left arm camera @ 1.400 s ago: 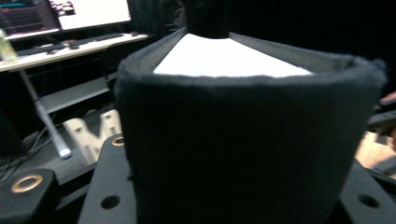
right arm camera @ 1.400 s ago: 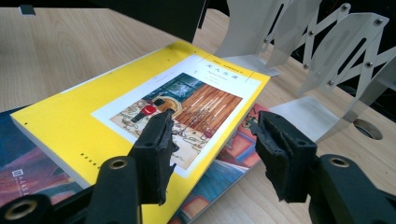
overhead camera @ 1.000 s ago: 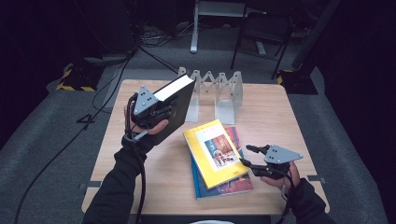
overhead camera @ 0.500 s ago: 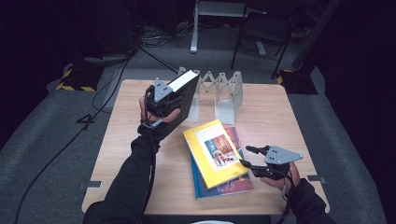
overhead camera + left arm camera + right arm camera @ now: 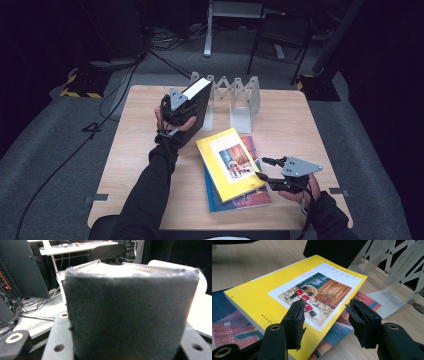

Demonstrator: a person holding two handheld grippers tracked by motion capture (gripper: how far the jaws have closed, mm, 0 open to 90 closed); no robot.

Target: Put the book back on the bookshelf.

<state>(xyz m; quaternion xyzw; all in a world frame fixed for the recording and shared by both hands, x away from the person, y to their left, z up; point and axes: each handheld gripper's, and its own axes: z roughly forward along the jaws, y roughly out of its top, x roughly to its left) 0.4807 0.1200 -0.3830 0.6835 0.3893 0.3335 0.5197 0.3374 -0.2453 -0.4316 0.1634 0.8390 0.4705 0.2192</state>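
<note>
My left gripper (image 5: pixel 186 109) is shut on a thick black book (image 5: pixel 198 107), held upright and tilted beside the left end of the metal accordion book rack (image 5: pixel 235 97) at the table's back. In the left gripper view the book's dark felt-like spine (image 5: pixel 130 315) fills the space between the jaws. A yellow book (image 5: pixel 230 162) lies on top of a blue-and-red book (image 5: pixel 245 200) at the table's front middle. My right gripper (image 5: pixel 266 168) stands open just right of the yellow book (image 5: pixel 299 287), its fingertips (image 5: pixel 297 315) hovering over the cover with nothing between them.
The wooden table (image 5: pixel 135 150) has bare room at left and far right. A red-and-blue cover (image 5: pixel 367 301) peeks from under the yellow book near the rack's base plate (image 5: pixel 387 302). Cables and a chair stand on the dark floor behind.
My left gripper has carried the black book to the right and downward, closer to the rack's left end. The right gripper has stayed still.
</note>
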